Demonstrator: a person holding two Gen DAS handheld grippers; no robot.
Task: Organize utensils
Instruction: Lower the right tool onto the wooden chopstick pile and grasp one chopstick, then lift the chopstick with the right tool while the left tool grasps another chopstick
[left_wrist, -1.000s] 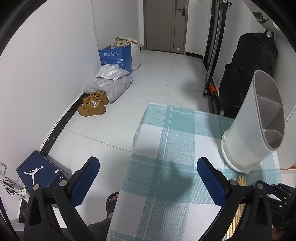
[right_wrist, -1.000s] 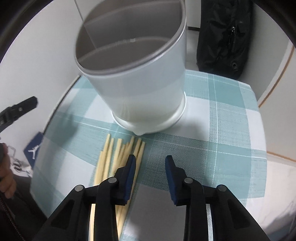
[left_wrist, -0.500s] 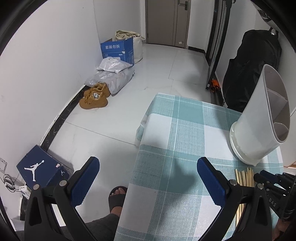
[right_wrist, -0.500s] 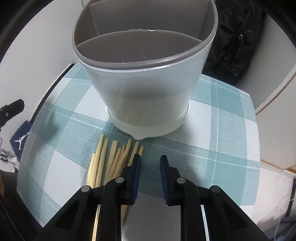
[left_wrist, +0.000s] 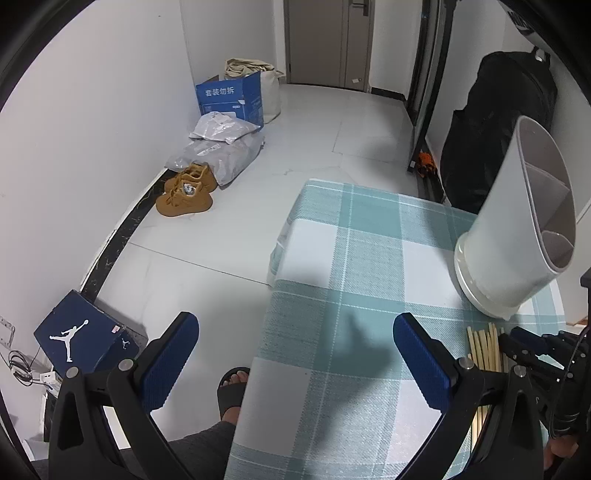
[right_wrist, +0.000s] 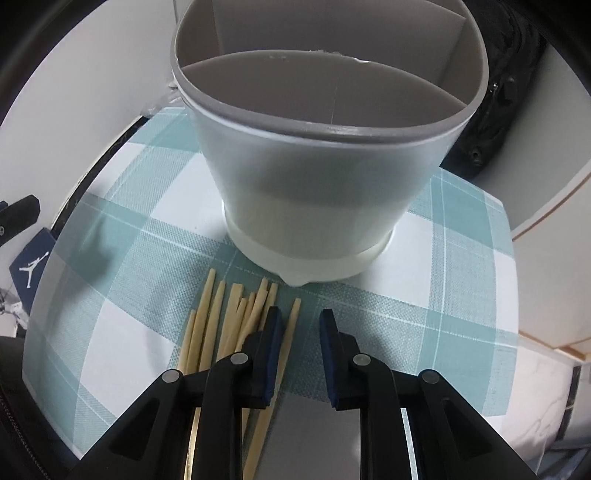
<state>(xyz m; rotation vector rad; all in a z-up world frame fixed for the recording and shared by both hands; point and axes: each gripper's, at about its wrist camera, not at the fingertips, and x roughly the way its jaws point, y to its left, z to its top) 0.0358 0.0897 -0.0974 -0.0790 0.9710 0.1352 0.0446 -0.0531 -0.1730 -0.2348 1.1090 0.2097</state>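
A white utensil holder (right_wrist: 325, 184) with inner dividers stands on the teal checked tablecloth (right_wrist: 461, 295); it also shows at the right of the left wrist view (left_wrist: 517, 236). Several wooden chopsticks (right_wrist: 229, 317) lie in a bundle just in front of it, seen too in the left wrist view (left_wrist: 484, 347). My right gripper (right_wrist: 301, 321) is low over the chopsticks with its jaws a narrow gap apart; one chopstick (right_wrist: 290, 332) lies between the pads. My left gripper (left_wrist: 295, 336) is wide open and empty above the table's left edge.
The table's left edge (left_wrist: 273, 280) drops to a white tiled floor with a blue shoe box (left_wrist: 85, 336), brown shoes (left_wrist: 188, 192) and bags. A black bag (left_wrist: 495, 125) stands behind the table. A person's sandalled foot (left_wrist: 232, 384) is below.
The right gripper has moved left and lower onto the chopsticks, its jaws narrowing then widening slightly around one stick. The left gripper has drifted back and stayed open.
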